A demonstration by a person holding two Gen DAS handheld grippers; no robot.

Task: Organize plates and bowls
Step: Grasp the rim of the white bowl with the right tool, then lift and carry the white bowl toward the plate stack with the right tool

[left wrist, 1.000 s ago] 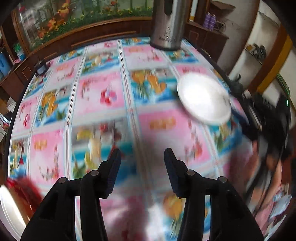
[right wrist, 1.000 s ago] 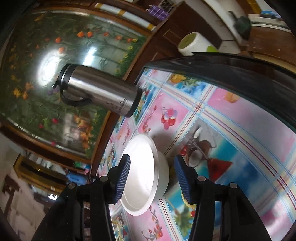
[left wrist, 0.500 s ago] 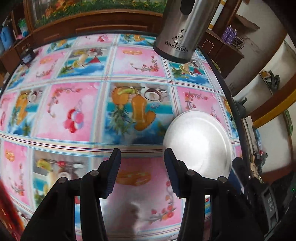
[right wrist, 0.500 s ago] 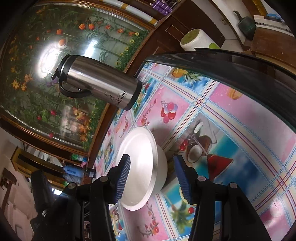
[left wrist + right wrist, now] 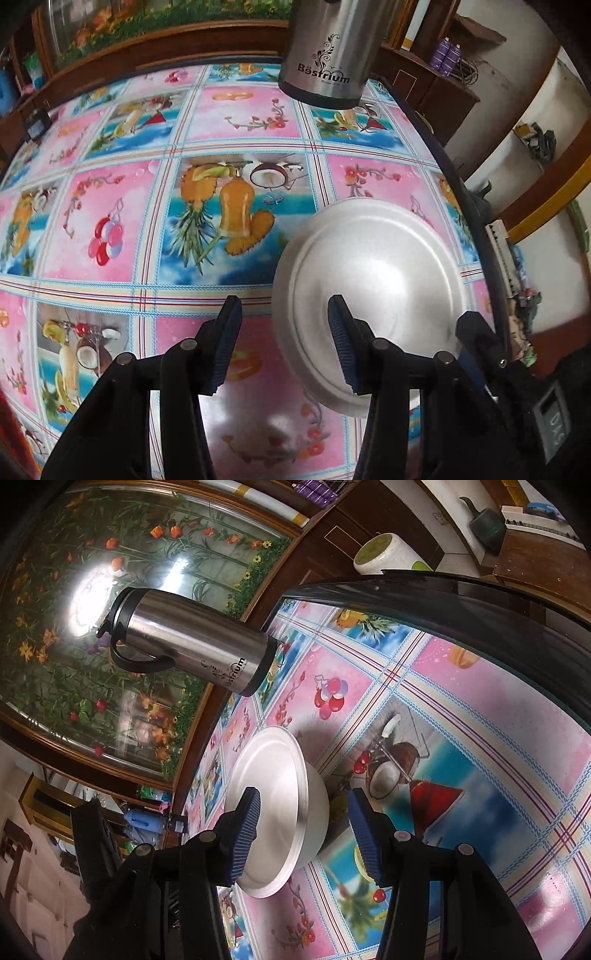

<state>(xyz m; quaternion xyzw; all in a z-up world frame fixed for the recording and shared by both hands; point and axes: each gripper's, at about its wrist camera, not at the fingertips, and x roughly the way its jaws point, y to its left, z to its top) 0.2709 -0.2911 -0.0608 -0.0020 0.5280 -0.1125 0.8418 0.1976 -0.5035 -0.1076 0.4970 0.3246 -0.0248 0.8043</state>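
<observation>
On the tabletop (image 5: 236,122), covered with a bright fruit-pattern cloth, a metal plate (image 5: 373,291) lies on top of a white bowl (image 5: 317,812) like a lid. The two are stacked near the tabletop's edge, well apart from the steel thermos (image 5: 328,59) that stands farther back.

The left hand-held gripper (image 5: 284,347) points steeply down, with its jaws released and nothing between them. One finger stands over the plate's rim and the other over the bare cloth beside it — probably so that the rim comes between the pads for a pinch. Whether the finger already touches the metal I cannot say, because the fisheye view flattens the height.

The right hand-held gripper (image 5: 304,834) is also released and empty. In its own view the stack sits between its two fingers (the bowl's wall toward one pad, the plate's face toward the other), but no pad presses on anything. It seems placed there to steady or take the bowl while the left one lifts the plate.

The plate is thin and smooth, so a pinch on its rim may slip — a firm closing will be needed.
</observation>
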